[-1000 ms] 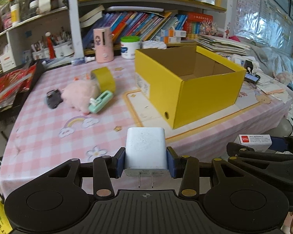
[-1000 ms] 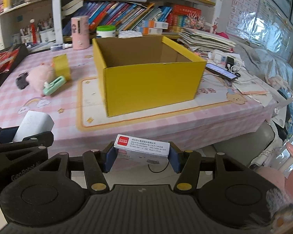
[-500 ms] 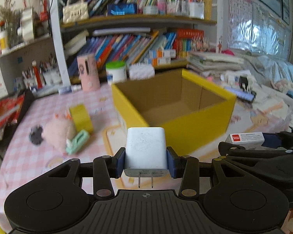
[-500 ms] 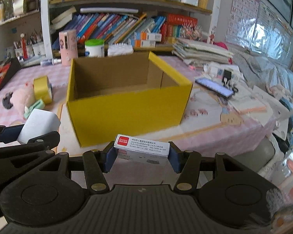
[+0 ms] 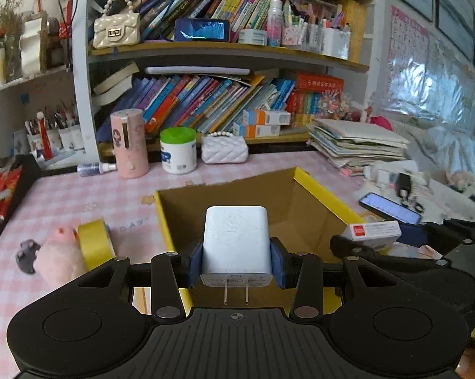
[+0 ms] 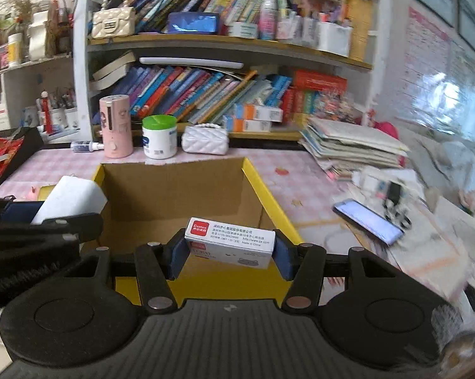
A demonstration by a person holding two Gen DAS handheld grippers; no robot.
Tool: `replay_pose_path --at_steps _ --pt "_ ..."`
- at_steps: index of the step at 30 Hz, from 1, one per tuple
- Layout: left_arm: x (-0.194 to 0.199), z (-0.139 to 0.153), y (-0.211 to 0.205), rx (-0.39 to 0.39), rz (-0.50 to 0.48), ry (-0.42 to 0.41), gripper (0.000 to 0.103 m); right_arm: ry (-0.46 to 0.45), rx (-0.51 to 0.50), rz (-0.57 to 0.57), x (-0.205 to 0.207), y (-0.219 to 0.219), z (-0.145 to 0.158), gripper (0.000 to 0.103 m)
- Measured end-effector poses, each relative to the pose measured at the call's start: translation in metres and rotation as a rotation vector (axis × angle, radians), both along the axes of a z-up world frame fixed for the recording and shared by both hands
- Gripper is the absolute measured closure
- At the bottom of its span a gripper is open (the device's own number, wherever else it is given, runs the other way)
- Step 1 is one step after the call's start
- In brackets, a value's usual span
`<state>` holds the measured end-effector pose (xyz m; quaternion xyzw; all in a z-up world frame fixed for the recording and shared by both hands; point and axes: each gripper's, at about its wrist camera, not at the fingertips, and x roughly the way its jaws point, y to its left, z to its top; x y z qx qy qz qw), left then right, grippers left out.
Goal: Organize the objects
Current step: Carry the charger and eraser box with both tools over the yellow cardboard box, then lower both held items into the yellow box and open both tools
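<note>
Between the blue pads of the left gripper (image 5: 236, 263) sits a white charger (image 5: 236, 241), pinched on both sides, upright, its two metal prongs pointing back toward the camera. Beside it, the right gripper (image 6: 227, 254) is pressed onto a small white box (image 6: 230, 241) with a red logo and printed text, held flat by its short ends. In the left wrist view that same small white box (image 5: 374, 233) shows at the right, over the right wall of the yellow box.

Just beyond both sets of fingers lies the open yellow box (image 6: 267, 195) on the pink checked table (image 5: 63, 195), its brown cardboard inside bare where it can be seen. Both held things hang above its near part, the charger toward the left wall, the small white box nearer the middle.

Left of the yellow box, on the table, a roll of yellow tape (image 5: 93, 243) leans against a pink plush toy (image 5: 60, 260). To the right lies a phone (image 6: 368, 221) with a lit screen, among blurred papers.

Farther back stand a pink cylinder (image 5: 129, 142), a white jar with a green lid (image 5: 178, 150) and a small white quilted purse (image 5: 225, 149), in a row before the bookshelf (image 5: 225, 53) crowded with slanting books.
</note>
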<state>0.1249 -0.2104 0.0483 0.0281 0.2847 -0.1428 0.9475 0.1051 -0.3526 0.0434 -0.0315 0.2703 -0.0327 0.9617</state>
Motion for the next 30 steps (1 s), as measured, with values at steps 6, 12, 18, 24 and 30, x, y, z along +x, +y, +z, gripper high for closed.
replay_pose_path --at_steps 6,12,18,24,30 --pt "0.04 -0.018 -0.019 0.035 0.057 0.073 0.061 0.1 -0.062 0.126 0.058 -0.013 -0.018 0.05" --pt "0.066 -0.042 -0.035 0.079 0.076 0.163 0.061 0.228 -0.151 0.251 0.1 -0.01 -0.047 0.05" --pt "0.082 -0.058 -0.038 0.097 0.086 0.25 0.061 0.334 -0.194 0.343 0.122 -0.008 -0.065 0.05" --pt "0.086 -0.061 -0.047 0.138 0.075 0.26 0.061 0.383 -0.231 0.411 0.126 -0.003 -0.072 0.05" --pt "0.085 -0.058 -0.05 0.146 0.072 0.24 0.057 0.4 -0.228 0.42 0.129 -0.003 -0.072 0.05"
